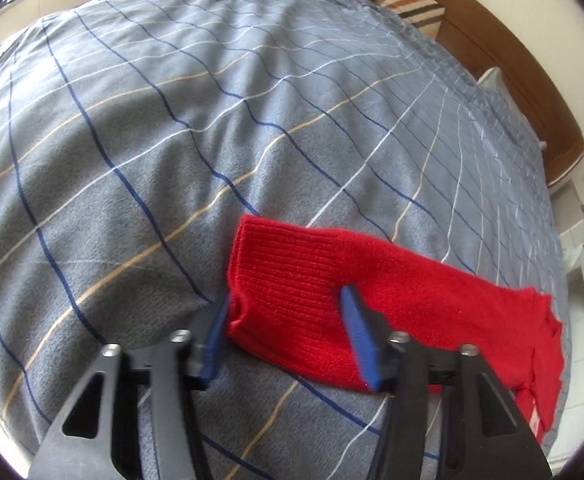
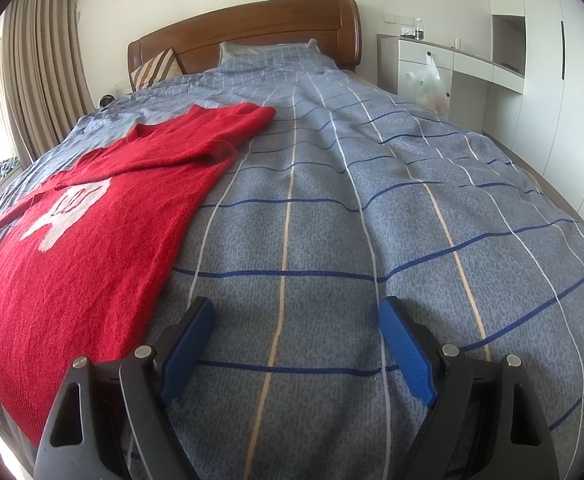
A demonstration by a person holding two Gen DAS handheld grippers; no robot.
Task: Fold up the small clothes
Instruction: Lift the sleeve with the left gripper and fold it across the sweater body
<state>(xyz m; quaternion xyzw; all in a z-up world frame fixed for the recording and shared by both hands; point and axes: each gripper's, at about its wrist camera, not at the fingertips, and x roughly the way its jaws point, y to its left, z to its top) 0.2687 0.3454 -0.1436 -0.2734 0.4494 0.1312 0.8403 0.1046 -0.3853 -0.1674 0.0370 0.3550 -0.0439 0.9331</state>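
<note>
Straddling the ribbed cuff [image 1: 276, 256] of the red sweater [image 1: 431, 300], the left tongs [image 1: 286, 296] stand part-way apart. One blue pad [image 1: 216, 322] touches the cuff's outer edge. The other pad [image 1: 356, 332] sits over the sleeve, further along toward the body of the sweater. The cuff lies between them on the bed, and no firm pinch shows. The pads are a little blurred. From the cuff, the sleeve runs off to the right of this view and joins the rest of the sweater at the edge of the frame.

The right tongs [image 2: 295, 304] are wide apart with nothing between them. They hover over bare duvet [image 2: 331, 220] just beside the sweater's hem edge, not touching it.

In the right wrist view the sweater lies spread flat on the checked grey-blue duvet. Its white figure [image 2: 68, 208] faces up. One sleeve [image 2: 196, 136] is folded across its chest, and the far shoulder points toward the headboard [image 2: 252, 20].

Beyond the sweater, against the headboard, lean a striped cushion [image 2: 156, 68] and a pillow [image 2: 268, 50] in the same check as the duvet. Well apart from the sweater, across the bed, a plastic bag [image 2: 431, 84] hangs on a white cabinet [image 2: 411, 60]. Brown curtains [image 2: 32, 60] hang on the sweater's own side of the room.
</note>
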